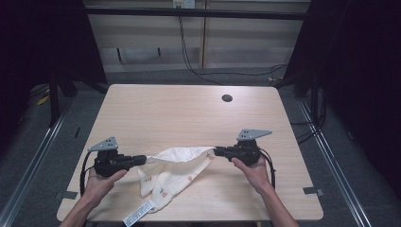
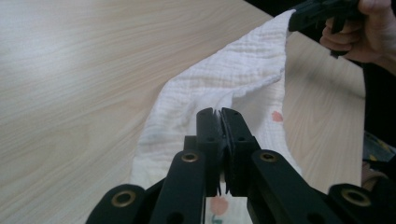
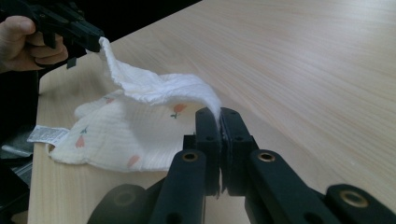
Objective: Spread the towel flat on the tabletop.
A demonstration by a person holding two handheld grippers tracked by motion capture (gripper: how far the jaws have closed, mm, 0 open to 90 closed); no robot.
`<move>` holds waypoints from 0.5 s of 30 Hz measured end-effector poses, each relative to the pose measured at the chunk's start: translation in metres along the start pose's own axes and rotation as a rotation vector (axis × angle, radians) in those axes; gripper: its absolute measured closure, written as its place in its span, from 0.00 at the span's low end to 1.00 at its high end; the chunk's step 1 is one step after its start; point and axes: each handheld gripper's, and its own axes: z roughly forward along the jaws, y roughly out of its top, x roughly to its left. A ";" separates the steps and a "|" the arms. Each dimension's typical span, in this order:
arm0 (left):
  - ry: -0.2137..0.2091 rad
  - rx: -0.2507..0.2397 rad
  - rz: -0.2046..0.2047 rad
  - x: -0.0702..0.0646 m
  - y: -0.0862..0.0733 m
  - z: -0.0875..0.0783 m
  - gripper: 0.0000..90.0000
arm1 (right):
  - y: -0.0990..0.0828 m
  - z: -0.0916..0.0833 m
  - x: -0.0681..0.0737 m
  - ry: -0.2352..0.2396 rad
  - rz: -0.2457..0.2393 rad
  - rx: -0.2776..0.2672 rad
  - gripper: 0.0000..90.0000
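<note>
Now, high view is showing the white label (image 1: 138, 214) hanging past the desk (image 1: 189, 113) edge. You're pinching the cloth (image 1: 177, 168) w/ both: left hand-held gripper (image 1: 143, 160) & right hand-held gripper (image 1: 217, 152), jaws pressed together, cloth sagging btwn them.

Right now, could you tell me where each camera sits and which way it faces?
High view: above the person's side, looking forward and down at the table; forearms, left tool, right tool.
Left gripper view: on the left tool, facing along the cloth toward the other hand.
Right gripper view: on the right tool, facing back.
All share the cloth.
</note>
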 end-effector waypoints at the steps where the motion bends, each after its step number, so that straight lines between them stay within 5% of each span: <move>1: -0.009 -0.012 0.009 -0.003 0.003 -0.002 0.97 | 0.001 -0.001 0.000 -0.005 -0.003 0.002 0.97; 7: -0.010 -0.020 0.034 -0.011 0.014 -0.001 0.97 | 0.013 -0.014 0.005 -0.038 -0.008 -0.021 0.97; 15: 0.008 -0.053 0.027 -0.008 0.029 -0.006 0.97 | 0.025 -0.018 0.008 -0.015 0.004 -0.064 0.97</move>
